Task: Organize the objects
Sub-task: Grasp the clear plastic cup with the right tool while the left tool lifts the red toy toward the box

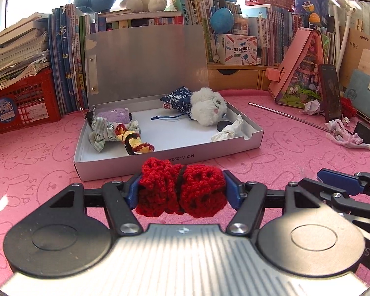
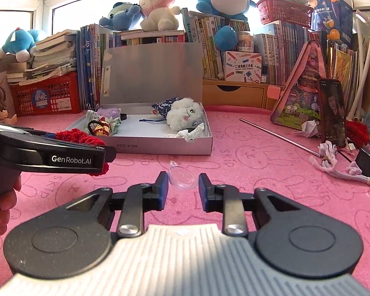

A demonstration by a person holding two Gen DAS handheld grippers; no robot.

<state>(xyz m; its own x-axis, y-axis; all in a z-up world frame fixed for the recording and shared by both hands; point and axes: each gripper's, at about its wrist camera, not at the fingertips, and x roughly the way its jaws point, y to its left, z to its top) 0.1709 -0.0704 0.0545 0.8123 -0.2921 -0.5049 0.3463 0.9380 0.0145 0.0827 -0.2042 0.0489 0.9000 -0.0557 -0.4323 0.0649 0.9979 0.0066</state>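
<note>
A red crochet piece point(image 1: 182, 192) with a black band round its middle sits between the blue pads of my left gripper point(image 1: 182, 190), which is shut on it just in front of the box. The shallow white box point(image 1: 160, 156) lies on the pink mat with its lid upright. It holds a white fluffy plush point(image 1: 209, 109), a blue patterned pouch point(image 1: 177, 98), a purple plush point(image 1: 113, 116), a yellow and red crochet piece point(image 1: 133, 140) and crumpled tissue point(image 1: 227, 130). My right gripper point(image 2: 183, 185) is shut on a clear plastic shell point(image 2: 182, 178), short of the box point(image 2: 160, 145).
Books and plush toys line the back, with a red basket point(image 2: 46, 96) at the left. To the right stand a pink triangular toy house point(image 2: 301, 91) and an upright phone point(image 2: 331, 111). A metal rod point(image 2: 278, 135) and white cord point(image 2: 333, 166) lie there too.
</note>
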